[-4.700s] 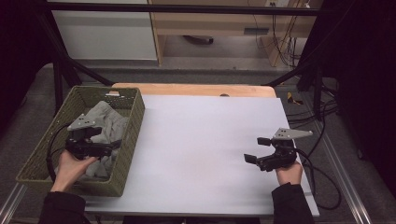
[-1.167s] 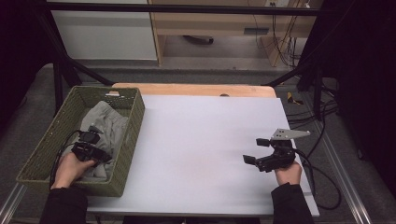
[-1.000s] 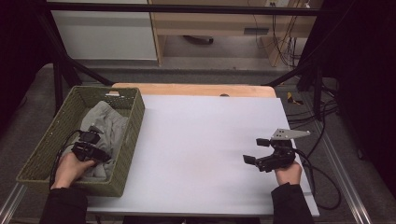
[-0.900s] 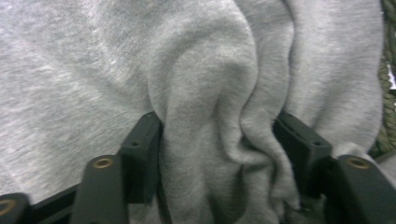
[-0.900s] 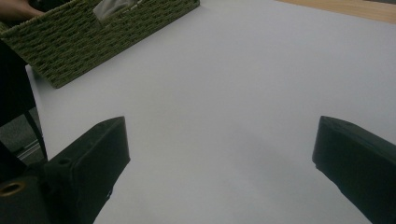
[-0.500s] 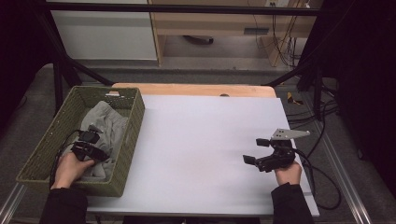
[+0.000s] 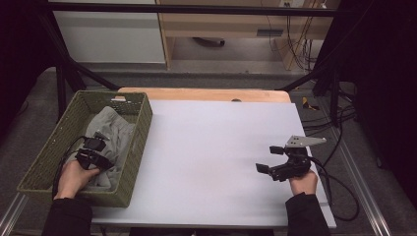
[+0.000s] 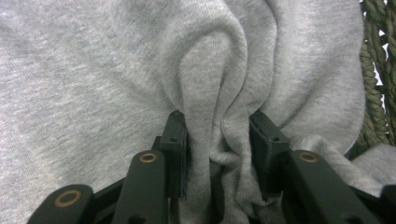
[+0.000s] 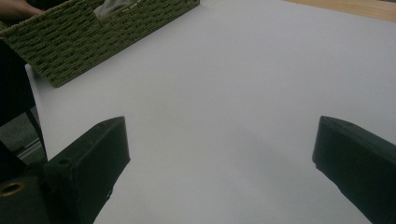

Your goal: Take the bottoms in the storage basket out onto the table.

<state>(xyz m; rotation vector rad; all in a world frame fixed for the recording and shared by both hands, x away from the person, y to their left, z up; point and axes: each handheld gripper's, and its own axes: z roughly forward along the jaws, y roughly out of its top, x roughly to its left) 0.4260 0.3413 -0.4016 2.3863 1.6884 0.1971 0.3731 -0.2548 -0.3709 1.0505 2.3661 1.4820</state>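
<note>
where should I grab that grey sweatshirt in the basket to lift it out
Grip the raised fold of the grey sweatshirt, where the left claw already has its jaws either side of a bunched ridge. Come from above, since the green basket walls block the sides. The right claw waits open over the table.

No readable text

The small pale tag [image 7: 118, 98] on the basket's [image 7: 43, 161] far rim, at twelve o'clock, is too blurred to read.

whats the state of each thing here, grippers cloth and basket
left gripper: jaws pinching a fold of the cloth, inside the basket
right gripper: open, nothing held, over the white table
grey knit cloth: crumpled in the basket
green woven basket: upright, at the table's left
</note>
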